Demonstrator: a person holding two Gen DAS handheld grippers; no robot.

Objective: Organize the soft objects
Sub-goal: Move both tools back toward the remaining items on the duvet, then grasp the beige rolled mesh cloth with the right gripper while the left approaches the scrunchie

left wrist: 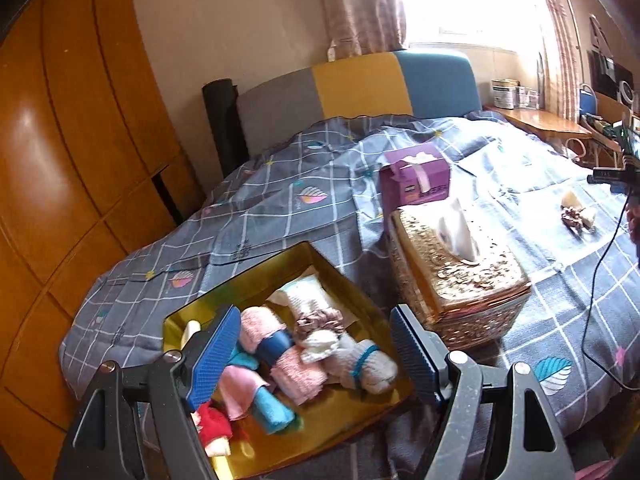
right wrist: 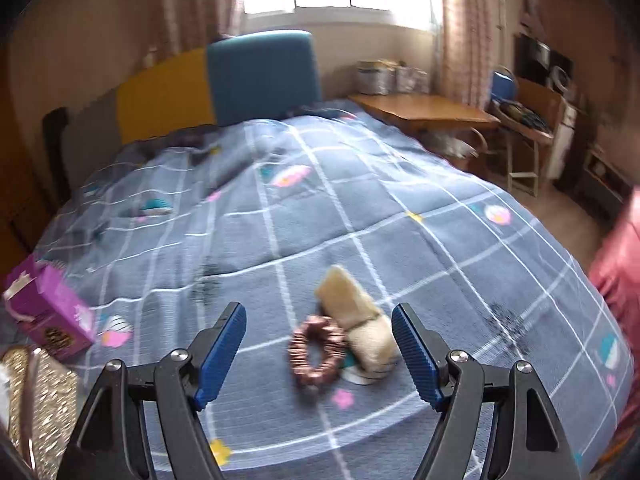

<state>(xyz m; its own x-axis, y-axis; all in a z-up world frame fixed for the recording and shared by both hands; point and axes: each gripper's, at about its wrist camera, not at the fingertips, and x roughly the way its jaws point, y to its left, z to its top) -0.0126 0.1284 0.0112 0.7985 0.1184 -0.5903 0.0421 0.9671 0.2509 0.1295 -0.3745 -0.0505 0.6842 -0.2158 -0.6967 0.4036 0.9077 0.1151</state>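
Observation:
A gold tin box (left wrist: 352, 412) lies on the bed and holds several rolled soft items: a pink towel roll (left wrist: 280, 352), a white sock roll (left wrist: 360, 360), a blue roll (left wrist: 272, 408) and a red piece (left wrist: 214, 424). My left gripper (left wrist: 316, 356) hangs open above the box with nothing between its fingers. In the right wrist view my right gripper (right wrist: 318, 354) is open above the quilt. A pink-brown scrunchie (right wrist: 316, 348) and a cream rolled cloth (right wrist: 356, 316) lie below it, untouched. Both also show far right in the left wrist view as the scrunchie (left wrist: 572, 216).
A gold patterned tissue box (left wrist: 460, 276) and a purple carton (left wrist: 416, 176) stand beside the tin. The grey checked quilt (right wrist: 360, 208) covers the bed. A black cable (left wrist: 600, 264) runs across the right side. A wooden wardrobe (left wrist: 60, 160) is left, a wooden desk (right wrist: 424, 110) beyond.

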